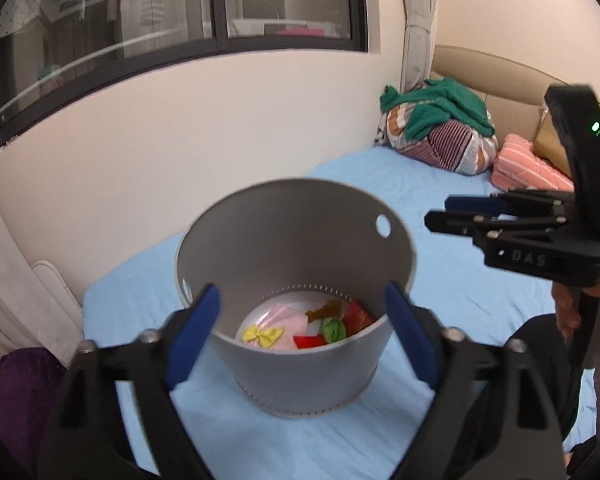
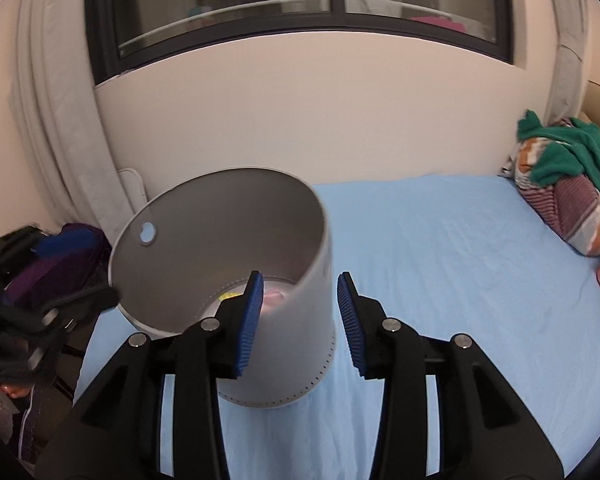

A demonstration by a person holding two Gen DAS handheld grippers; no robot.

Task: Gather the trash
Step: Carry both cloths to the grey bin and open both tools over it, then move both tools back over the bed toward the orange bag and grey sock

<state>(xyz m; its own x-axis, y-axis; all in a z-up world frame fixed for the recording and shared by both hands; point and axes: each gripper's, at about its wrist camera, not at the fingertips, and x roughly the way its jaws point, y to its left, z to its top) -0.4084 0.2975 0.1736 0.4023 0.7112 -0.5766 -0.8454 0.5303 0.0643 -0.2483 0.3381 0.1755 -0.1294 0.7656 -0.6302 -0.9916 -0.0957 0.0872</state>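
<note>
The left gripper point(image 1: 302, 332) stands wide open, its blue pads point(image 1: 198, 328) apart from the bin point(image 1: 292, 240) on either side of the near rim, pressing on nothing. The right gripper point(image 2: 300, 320) is partly open and straddles the bin's wall: one pad sits inside the rim, the other outside, with a visible gap on the outer side, so it does not clamp the wall. In the left view the right gripper point(image 1: 500, 220) appears side-on to the right of the bin.

The bin stands upright on the blue sheet point(image 1: 440, 280), near the wall under the window point(image 1: 180, 20). Its trash point(image 1: 300, 326) lies at the bottom: a pink wrapper, a yellow bow-shaped scrap, red, green and brown pieces.

The main risk, as I judge it, is tipping. The bin looks light and rests on soft bedding; if the right gripper pulls away at an angle, the inner pad could catch the rim and topple it, spilling the trash. The left pads could likewise knock the near rim if they push forward. Both should back off clear of the wall.

A pile of clothes point(image 1: 436, 120) lies well apart, by the headboard.
</note>
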